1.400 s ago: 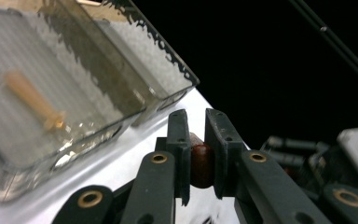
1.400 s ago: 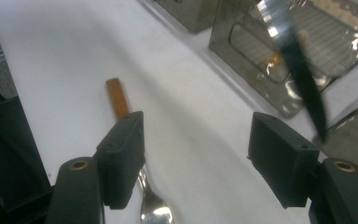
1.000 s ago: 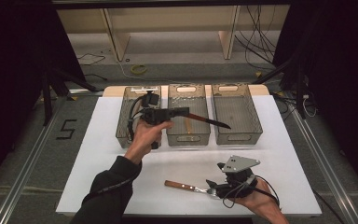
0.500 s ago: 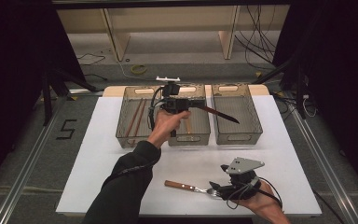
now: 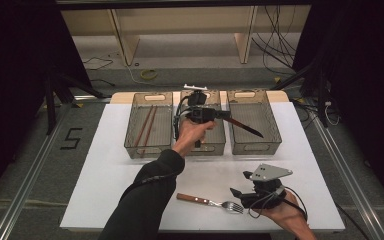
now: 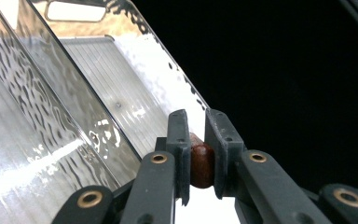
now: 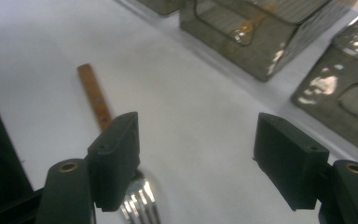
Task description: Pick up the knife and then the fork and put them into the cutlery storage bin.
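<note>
Your left tongs (image 5: 219, 114) are pinching a knife (image 5: 245, 126) by its brown handle; the handle end sits clamped between the two pads in the left gripper view (image 6: 201, 164). You hold the knife above the bins at the far side of the bench (image 5: 105, 185), its dark blade slanting out over the right-hand bin (image 5: 275, 131). The middle bin (image 5: 215, 146) lies under your hand. The left-hand bin (image 5: 130, 145) contains chopsticks (image 5: 145, 126). Your right tongs (image 7: 196, 161) are spread wide and grip nothing. They rest low at the near right of the bench. A wooden-handled fork (image 5: 210, 202) lies flat on the bench, its tines just beside one pad.
</note>
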`<state>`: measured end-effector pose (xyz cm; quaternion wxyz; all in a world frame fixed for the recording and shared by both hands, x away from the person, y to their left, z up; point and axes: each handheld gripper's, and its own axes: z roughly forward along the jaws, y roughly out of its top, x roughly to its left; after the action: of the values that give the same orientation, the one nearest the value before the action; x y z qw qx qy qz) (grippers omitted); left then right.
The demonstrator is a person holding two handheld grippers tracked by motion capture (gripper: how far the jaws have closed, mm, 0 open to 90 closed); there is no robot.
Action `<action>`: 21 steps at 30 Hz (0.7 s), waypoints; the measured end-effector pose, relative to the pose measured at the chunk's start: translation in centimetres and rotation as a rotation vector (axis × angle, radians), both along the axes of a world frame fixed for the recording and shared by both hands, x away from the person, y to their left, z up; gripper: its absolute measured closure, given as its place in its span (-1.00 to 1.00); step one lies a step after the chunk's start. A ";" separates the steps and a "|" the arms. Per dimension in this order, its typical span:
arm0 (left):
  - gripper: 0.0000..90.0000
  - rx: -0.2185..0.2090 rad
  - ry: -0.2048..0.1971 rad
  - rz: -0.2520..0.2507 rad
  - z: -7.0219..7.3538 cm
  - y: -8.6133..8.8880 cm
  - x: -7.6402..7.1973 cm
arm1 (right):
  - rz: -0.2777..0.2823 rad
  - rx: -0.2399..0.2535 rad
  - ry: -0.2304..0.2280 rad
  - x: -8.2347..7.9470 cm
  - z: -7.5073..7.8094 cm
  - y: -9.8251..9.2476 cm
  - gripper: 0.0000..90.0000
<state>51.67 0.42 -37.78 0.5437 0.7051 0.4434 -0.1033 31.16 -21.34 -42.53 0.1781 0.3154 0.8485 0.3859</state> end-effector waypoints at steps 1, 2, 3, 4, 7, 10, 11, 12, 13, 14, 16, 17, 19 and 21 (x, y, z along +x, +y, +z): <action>0.78 -0.001 0.000 -0.003 -0.1 0.0 0.0 | -0.015 0.002 -0.018 0.2 0.3 -0.2 -0.29; 0.78 -0.003 0.002 -0.005 -0.1 0.0 0.0 | -0.027 0.007 -0.031 0.6 0.6 -0.5 -0.28; 0.78 -0.002 0.000 -0.007 -0.1 -0.1 -0.1 | -0.039 0.007 -0.043 1.0 1.0 -0.8 -0.28; 0.78 0.001 0.001 -0.009 -0.1 -0.1 -0.1 | -0.053 0.008 -0.058 1.5 1.3 -1.0 -0.28; 0.78 0.006 0.002 -0.010 -0.1 -0.3 -0.1 | -0.088 -0.004 -0.100 3.3 2.3 -1.4 -0.27; 0.78 0.010 0.001 -0.016 0.0 -0.4 -0.1 | -0.114 -0.019 -0.147 5.3 3.1 -1.5 -0.25; 0.78 0.010 0.000 -0.016 0.0 -0.4 -0.1 | -0.115 -0.022 -0.154 6.0 3.3 -1.4 -0.25; 0.78 0.011 0.001 -0.016 0.0 -0.4 -0.1 | -0.123 -0.027 -0.157 6.7 3.6 -1.3 -0.24; 0.78 0.011 -0.002 -0.017 0.0 -0.5 -0.1 | -0.126 -0.039 -0.173 7.3 3.8 -1.2 -0.23; 0.78 0.011 -0.004 -0.019 0.1 -0.6 -0.2 | -0.124 -0.052 -0.189 8.0 3.9 -1.1 -0.21; 0.78 0.016 -0.007 -0.023 0.1 -0.6 -0.2 | -0.122 -0.076 -0.191 9.3 4.2 -0.7 -0.17; 0.78 0.017 -0.007 -0.025 0.1 -0.6 -0.2 | -0.120 -0.086 -0.192 9.9 4.4 -0.5 -0.16; 0.78 0.020 -0.006 -0.028 0.2 -0.6 -0.2 | -0.107 -0.105 -0.191 10.9 4.5 -0.1 -0.09; 0.78 0.024 -0.006 -0.034 0.2 -0.5 -0.2 | -0.104 -0.133 -0.196 11.8 4.5 0.3 -0.05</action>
<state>51.44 -0.07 -37.55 0.5348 0.7192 0.4310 -0.1050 42.97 -21.04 -38.03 0.3003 0.3072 0.8332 0.3481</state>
